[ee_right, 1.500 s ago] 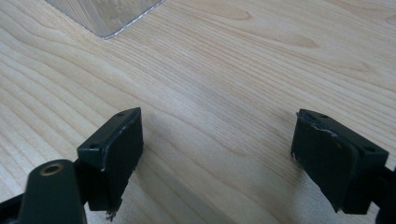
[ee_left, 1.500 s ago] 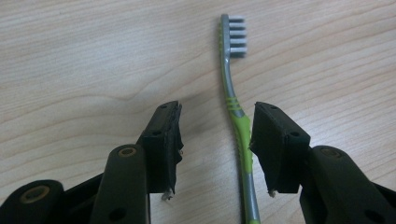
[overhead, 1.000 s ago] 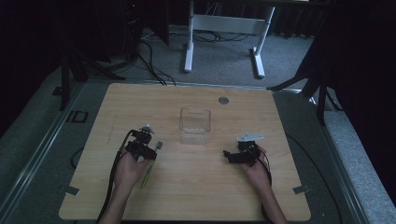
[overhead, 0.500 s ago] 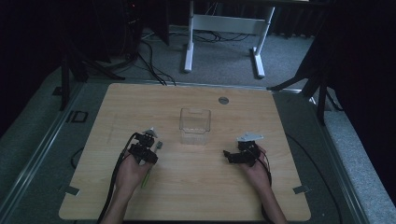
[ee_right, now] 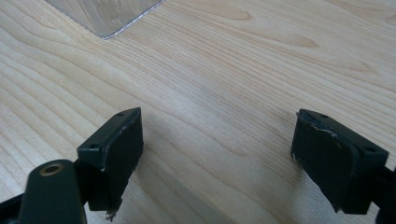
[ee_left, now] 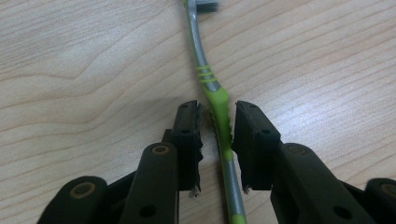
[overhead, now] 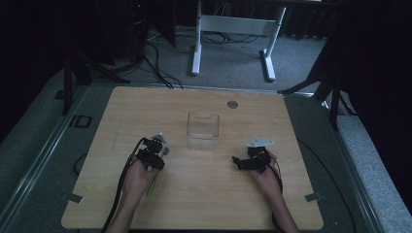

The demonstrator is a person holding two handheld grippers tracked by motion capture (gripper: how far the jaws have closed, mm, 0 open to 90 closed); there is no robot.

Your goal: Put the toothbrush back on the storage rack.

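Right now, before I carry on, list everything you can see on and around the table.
toothbrush: one, green and grey, flat on the table between the left jaws, head pointing away
clear container: one, transparent, mid-table
round insert: one, grey, far side of the tabletop
table: one, light wood
white frame legs: two, on the floor beyond the table
left hand-held gripper: one, black, jaws have just been closing around the toothbrush handle
right hand-held gripper: one, black, jaws wide apart over bare wood
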